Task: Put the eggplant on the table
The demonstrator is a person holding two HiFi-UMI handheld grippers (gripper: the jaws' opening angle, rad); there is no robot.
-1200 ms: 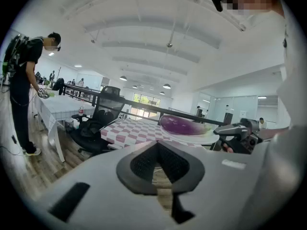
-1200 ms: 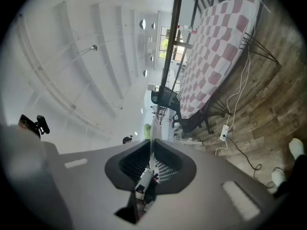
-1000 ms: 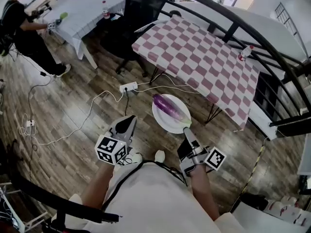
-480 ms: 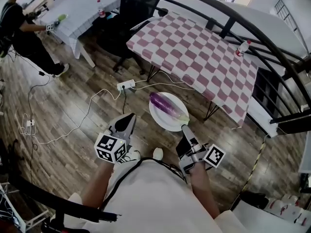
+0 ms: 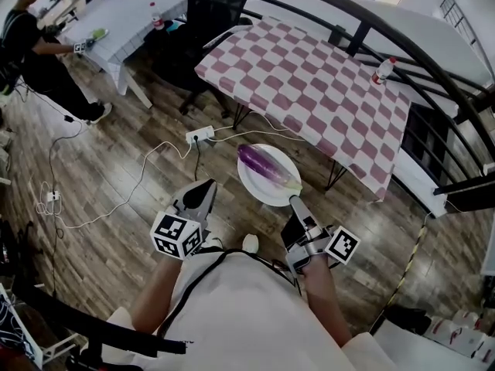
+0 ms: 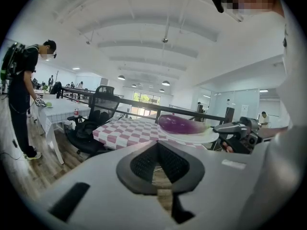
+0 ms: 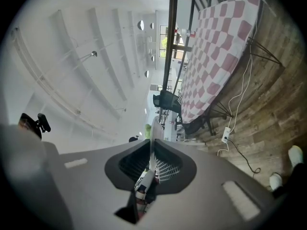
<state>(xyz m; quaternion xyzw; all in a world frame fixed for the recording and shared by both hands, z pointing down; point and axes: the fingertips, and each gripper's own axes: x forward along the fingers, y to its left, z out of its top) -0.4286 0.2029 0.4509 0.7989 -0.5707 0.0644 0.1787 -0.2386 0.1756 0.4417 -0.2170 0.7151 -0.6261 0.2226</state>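
We're over the plank floor (image 5: 116,176), a power strip (image 5: 199,136) and its cables lying across it. Our right gripper (image 5: 295,202) pinches the rim of the white plate (image 5: 257,193). The eggplant (image 5: 263,165) lies on the plate, held in the air just short of the pink-checked table (image 5: 309,83). Our left gripper (image 5: 204,192) hangs beside it, jaws pressed together on nothing. Far left, a person (image 5: 35,45) stands at a white table (image 5: 131,14).

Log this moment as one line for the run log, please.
right tongs: shut on plate rim | eggplant: lying on plate | left tongs: shut, empty | checkered table: ahead, eggplant not yet on it
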